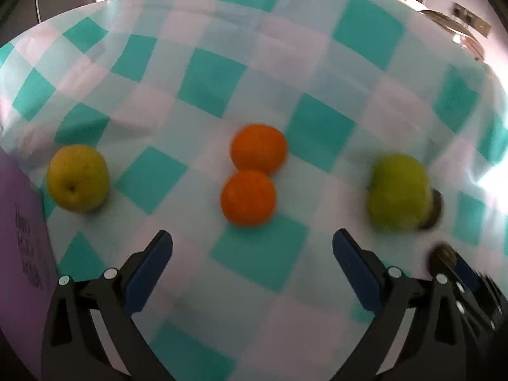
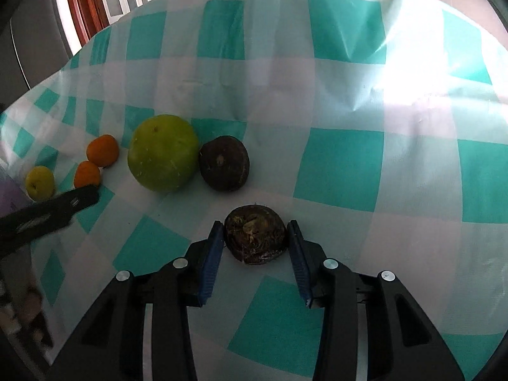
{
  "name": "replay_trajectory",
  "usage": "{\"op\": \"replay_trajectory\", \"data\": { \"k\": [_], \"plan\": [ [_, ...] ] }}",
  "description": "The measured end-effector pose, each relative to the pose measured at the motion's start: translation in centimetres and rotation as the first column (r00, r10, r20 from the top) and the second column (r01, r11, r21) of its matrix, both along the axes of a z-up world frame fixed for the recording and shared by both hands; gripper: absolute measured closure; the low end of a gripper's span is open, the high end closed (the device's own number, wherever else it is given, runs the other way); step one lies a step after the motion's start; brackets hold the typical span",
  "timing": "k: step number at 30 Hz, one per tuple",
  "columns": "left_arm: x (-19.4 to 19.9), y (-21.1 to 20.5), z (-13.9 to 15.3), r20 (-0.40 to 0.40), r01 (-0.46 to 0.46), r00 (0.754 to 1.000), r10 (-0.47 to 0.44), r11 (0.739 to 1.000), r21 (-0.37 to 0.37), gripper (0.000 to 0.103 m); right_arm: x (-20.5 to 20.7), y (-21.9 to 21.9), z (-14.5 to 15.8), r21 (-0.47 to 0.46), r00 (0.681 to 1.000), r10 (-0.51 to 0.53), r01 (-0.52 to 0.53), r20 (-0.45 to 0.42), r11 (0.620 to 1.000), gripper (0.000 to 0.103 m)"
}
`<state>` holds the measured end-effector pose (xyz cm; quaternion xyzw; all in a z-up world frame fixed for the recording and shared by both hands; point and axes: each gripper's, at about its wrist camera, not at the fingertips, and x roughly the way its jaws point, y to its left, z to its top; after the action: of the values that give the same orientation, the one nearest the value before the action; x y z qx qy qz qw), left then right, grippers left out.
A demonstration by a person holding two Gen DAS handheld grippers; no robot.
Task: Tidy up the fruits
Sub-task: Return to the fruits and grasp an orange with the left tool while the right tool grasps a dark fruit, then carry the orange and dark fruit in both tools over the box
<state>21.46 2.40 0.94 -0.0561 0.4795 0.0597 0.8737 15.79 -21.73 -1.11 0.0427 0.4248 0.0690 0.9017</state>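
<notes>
The right claw [image 2: 255,244] is partly closed around a dark brown fruit [image 2: 255,239], its blue pads flanking the fruit's sides; whether they press it I cannot tell. The fruit sits on the checked tablecloth [image 2: 339,165], squarely between the fingers. Beyond, toward the left edge, lie another dark fruit [image 2: 224,163] and a green apple [image 2: 163,157]. The left claw [image 1: 252,244] gapes wide and empty, two oranges [image 1: 248,197] straight ahead.

Both fisheye views bend and darken at the edges; bright glare whitens the cloth [image 2: 422,73], and the green fruit [image 1: 398,190] is motion-blurred.
</notes>
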Motion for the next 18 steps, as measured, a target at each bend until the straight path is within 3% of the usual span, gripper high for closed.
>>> {"op": "replay_trajectory", "data": {
  "k": [2,6,8,9,10,18],
  "plan": [
    [1.2,0.4,-0.6,-0.004,-0.016,1.0,0.016,1.0,0.018,0.004,-0.2,0.1,0.0,0.012,1.0,0.003,-0.003,0.0,1.0,0.062],
    [3.0,0.5,-1.4,-0.008,0.019,1.0,-0.019,0.998,0.062,0.024,-0.1,0.4,-0.2,0.014,1.0,0.004,-0.004,-0.001,1.0,0.062],
    [3.1,0.4,-1.2,0.017,0.067,0.998,-0.068,0.995,0.072,0.041,-0.1,0.5,-0.2,0.009,1.0,0.004,-0.004,-0.001,1.0,0.062],
    [3.1,0.2,-1.0,0.023,0.103,0.994,-0.105,0.992,0.073,0.06,-0.1,0.6,-0.2,0.008,1.0,0.004,-0.004,-0.001,1.0,0.062],
    [3.0,0.1,-0.9,0.021,0.121,0.992,-0.123,0.99,0.077,0.065,0.0,0.7,-0.2,0.007,1.0,0.005,-0.005,-0.002,1.0,0.062],
    [-0.7,0.3,0.4,-0.005,0.196,0.981,-0.196,0.981,0.0,0.067,-0.4,0.9,0.5,-0.017,1.0,0.011,-0.011,-0.024,1.0,0.063]
  ]
}}
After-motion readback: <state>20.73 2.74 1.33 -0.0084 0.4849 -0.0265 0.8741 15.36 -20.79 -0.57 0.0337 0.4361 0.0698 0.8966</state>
